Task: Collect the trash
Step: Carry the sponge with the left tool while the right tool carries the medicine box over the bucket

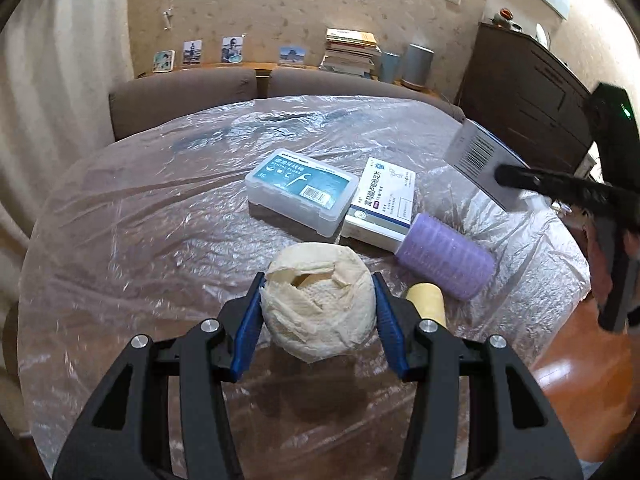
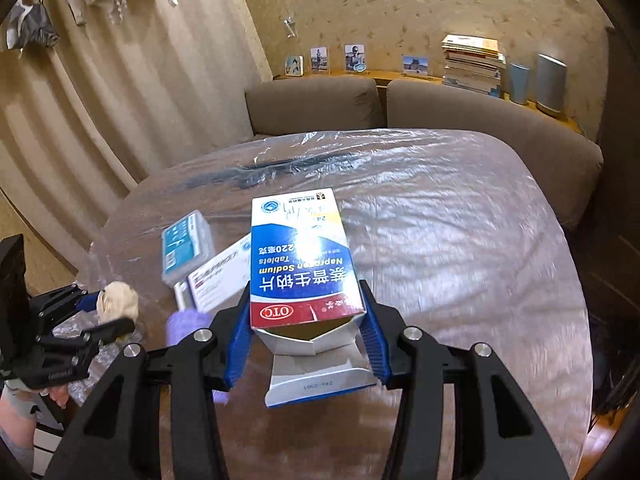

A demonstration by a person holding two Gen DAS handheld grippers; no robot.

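My left gripper [image 1: 318, 300] is shut on a crumpled ball of beige tissue paper [image 1: 320, 300] and holds it above the plastic-covered table [image 1: 120, 240]. It also shows in the right wrist view [image 2: 118, 300]. My right gripper [image 2: 306, 320] is shut on an opened blue, white and red medicine box [image 2: 300, 264], its end flap hanging open, held above the table. That box shows at the right of the left wrist view [image 1: 478, 160].
On the table lie a clear dental floss case [image 1: 300, 192], a white medicine box [image 1: 382, 204], a purple hair roller [image 1: 444, 256] and a yellowish cardboard tube [image 1: 426, 304]. A brown sofa [image 1: 200, 92] stands behind. A dark cabinet [image 1: 520, 92] is at the right.
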